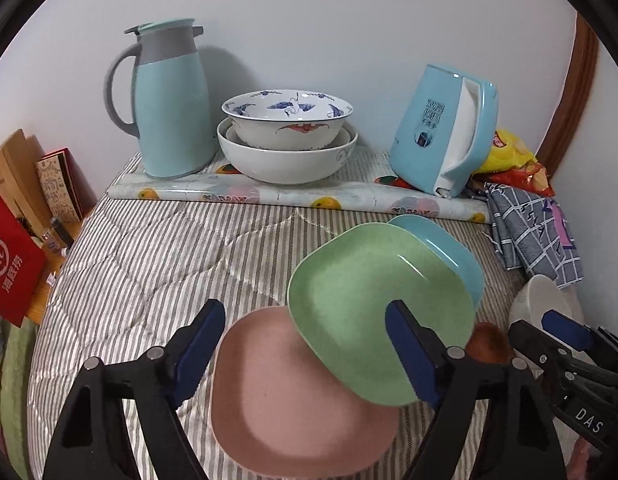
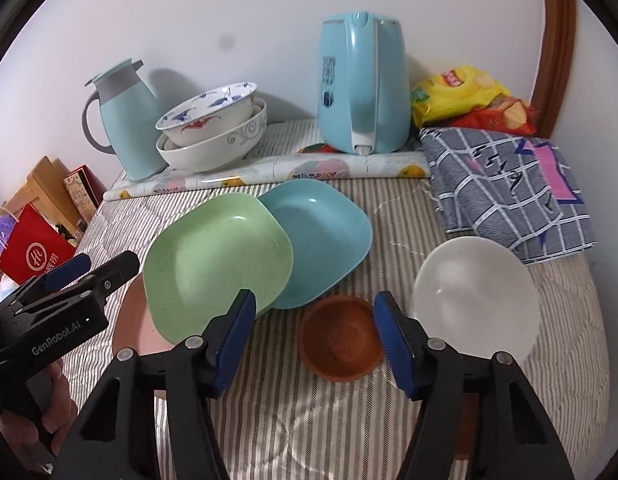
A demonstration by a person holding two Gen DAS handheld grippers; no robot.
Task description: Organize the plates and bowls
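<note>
Plates and bowls on the striped bed.
We see both grippers, left (image 1: 305,354) and right (image 2: 315,340), wide apart, empty; green plate (image 2: 217,264) overlaps blue plate (image 2: 325,240) and pink plate (image 1: 293,404); brown bowl (image 2: 341,344) beside white bowl (image 2: 475,300).

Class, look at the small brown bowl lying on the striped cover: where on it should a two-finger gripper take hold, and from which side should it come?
Probably the near rim of the brown bowl: it sits upright with its mouth open, so one finger can go inside and one outside the thin wall. Come from above on the near side, where the open right gripper already hovers; the white bowl crowds its right, the blue plate its far side.
</note>
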